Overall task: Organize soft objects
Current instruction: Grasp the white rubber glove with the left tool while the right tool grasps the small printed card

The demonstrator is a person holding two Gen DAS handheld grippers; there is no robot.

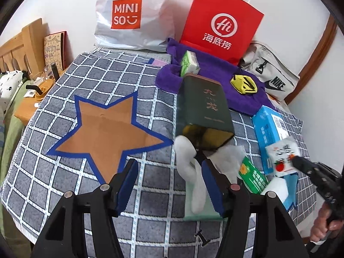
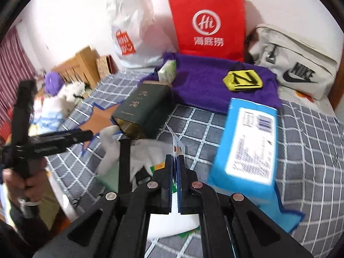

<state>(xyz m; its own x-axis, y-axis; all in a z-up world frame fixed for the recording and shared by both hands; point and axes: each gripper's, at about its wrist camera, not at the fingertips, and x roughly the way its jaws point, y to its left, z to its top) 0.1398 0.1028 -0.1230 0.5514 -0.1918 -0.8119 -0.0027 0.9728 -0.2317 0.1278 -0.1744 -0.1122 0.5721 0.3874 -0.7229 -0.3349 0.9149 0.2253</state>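
My left gripper is open and empty, low over the checked mat, its right finger beside a white soft cloth that lies at the mouth of a dark green box. My right gripper is shut on a small white tissue pack with a red fruit print, seen edge-on between its fingers. A blue tissue pack lies to its right. A purple towel at the back carries a yellow pouch and a green-white tissue pack.
A MINISO plastic bag, a red paper bag and a white Nike bag stand along the back wall. A brown star patch marks the mat. A green packet lies by the cloth. A wooden bedside table stands left.
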